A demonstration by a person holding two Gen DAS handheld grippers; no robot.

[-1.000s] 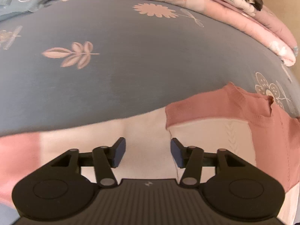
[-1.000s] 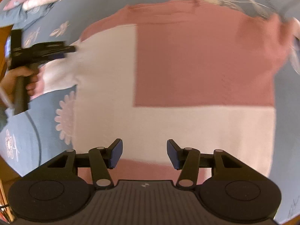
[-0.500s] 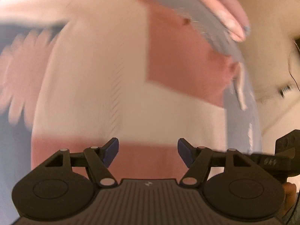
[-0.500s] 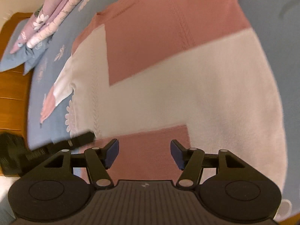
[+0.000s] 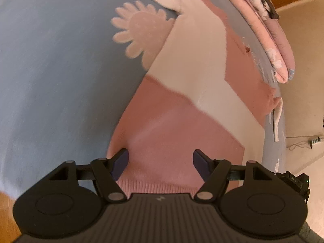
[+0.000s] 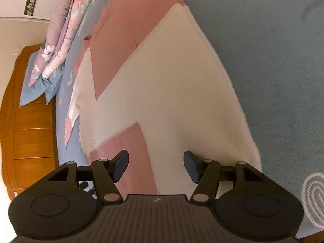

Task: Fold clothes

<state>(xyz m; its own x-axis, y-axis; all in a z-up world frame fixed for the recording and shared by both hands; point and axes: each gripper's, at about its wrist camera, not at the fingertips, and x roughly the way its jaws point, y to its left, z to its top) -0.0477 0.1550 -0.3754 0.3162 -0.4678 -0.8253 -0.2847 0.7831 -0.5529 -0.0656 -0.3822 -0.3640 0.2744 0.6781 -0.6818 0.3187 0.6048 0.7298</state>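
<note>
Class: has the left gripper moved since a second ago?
Yes. The left gripper went from the sweater's collar end to its pink hem, jaws opening, empty.

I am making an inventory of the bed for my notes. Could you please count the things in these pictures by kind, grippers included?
Sweaters: 1, pink and cream sweater, flat on the blue sheet.
Folded quilts: 1, pink floral quilt.
Pillows: 1, blue pillow; a second cannot be told.
Grippers: 2, left gripper and right gripper, both open.
Total: 5
</note>
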